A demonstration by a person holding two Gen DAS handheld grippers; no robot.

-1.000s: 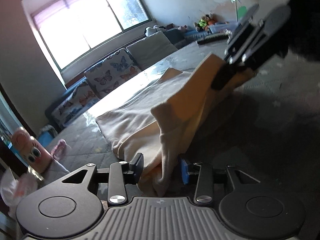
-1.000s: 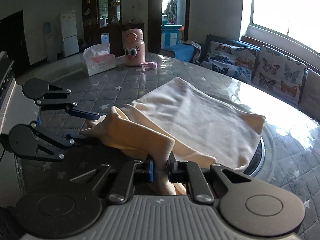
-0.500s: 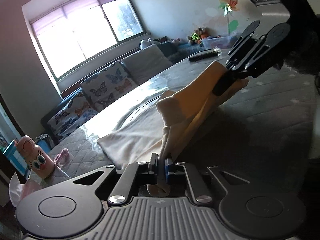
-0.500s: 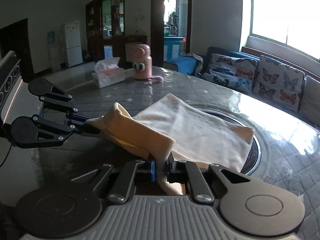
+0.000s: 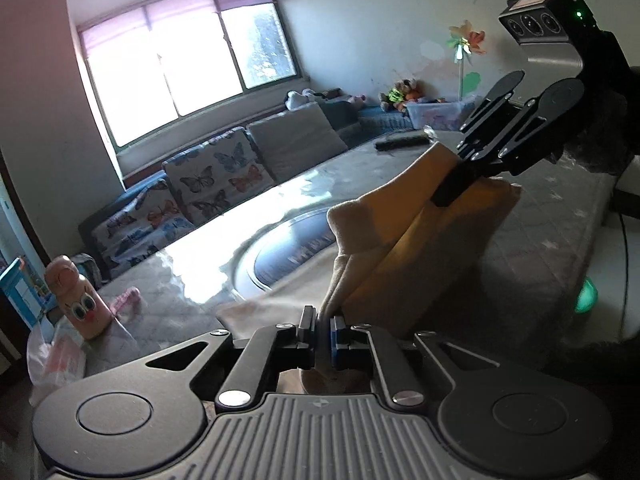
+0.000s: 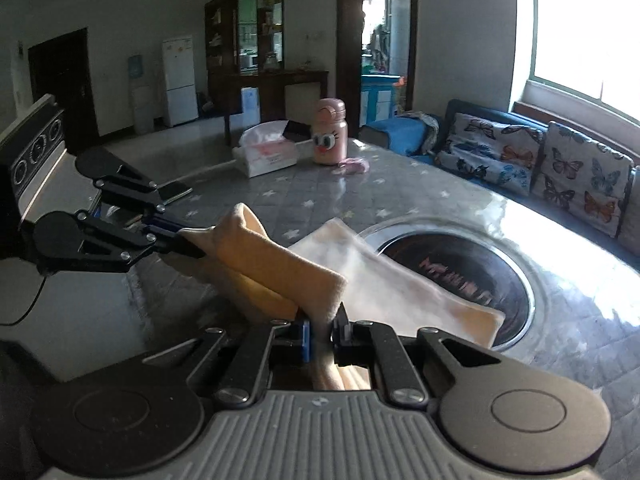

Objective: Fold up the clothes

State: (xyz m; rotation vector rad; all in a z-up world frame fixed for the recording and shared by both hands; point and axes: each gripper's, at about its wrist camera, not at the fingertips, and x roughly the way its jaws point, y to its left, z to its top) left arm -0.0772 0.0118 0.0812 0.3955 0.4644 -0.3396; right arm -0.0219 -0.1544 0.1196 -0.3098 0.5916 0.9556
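so the left gripper [image 5: 323, 330] is clamped on one corner of the cream garment [image 6: 280, 268]; the right gripper [image 6: 322, 334] is pinched tight on the other corner; between them the folded edge hangs lifted off the grey quilted table [image 6: 420, 196], and the far part of the cloth lies flat beside the round inset plate [image 6: 472, 276]; pink bottle [image 6: 330, 136] and tissue box [image 6: 266, 152] sit at the far left end.

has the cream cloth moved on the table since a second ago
Yes. The cream cloth has been pulled back off the round inset, away from the butterfly sofa; the inset, covered before, now shows.
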